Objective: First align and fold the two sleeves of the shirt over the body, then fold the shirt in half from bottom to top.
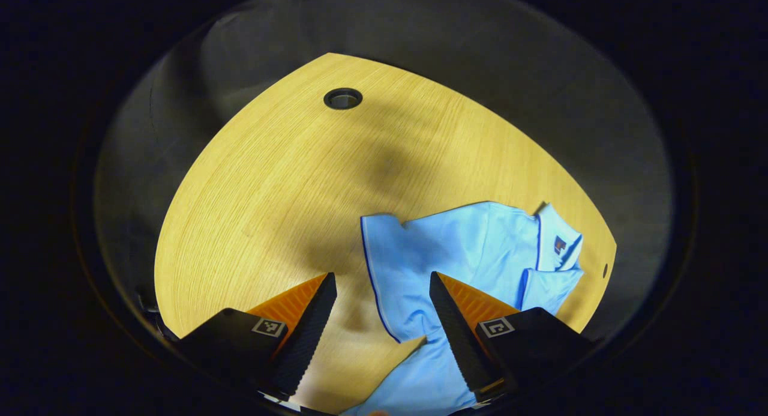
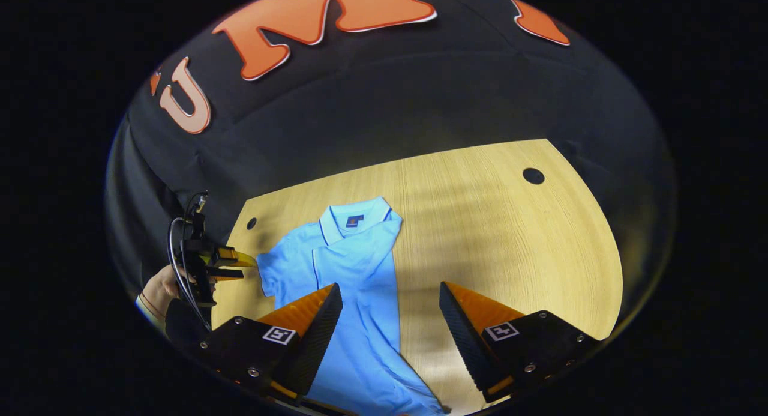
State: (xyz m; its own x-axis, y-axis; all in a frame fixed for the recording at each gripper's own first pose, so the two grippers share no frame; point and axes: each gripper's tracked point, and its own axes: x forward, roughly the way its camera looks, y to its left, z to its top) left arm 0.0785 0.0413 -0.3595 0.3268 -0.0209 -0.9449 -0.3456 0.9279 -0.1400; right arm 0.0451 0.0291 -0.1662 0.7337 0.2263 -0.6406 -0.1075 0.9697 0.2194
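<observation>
Shirt lies flat on bench, long axis collar-to-hem; left claw released, hovering just beside the outspread sleeve, nearer than the released right claw over the hem end.

a pale wooden table with fine straight grain spreads ahead of both grippers. a round cable hole with a dark ring sits far ahead in the left gripper view. in the right gripper view a dark hole lies ahead and to the right. black cloth wall rises beyond the table's far edge. soft shadows cross the wood.
</observation>
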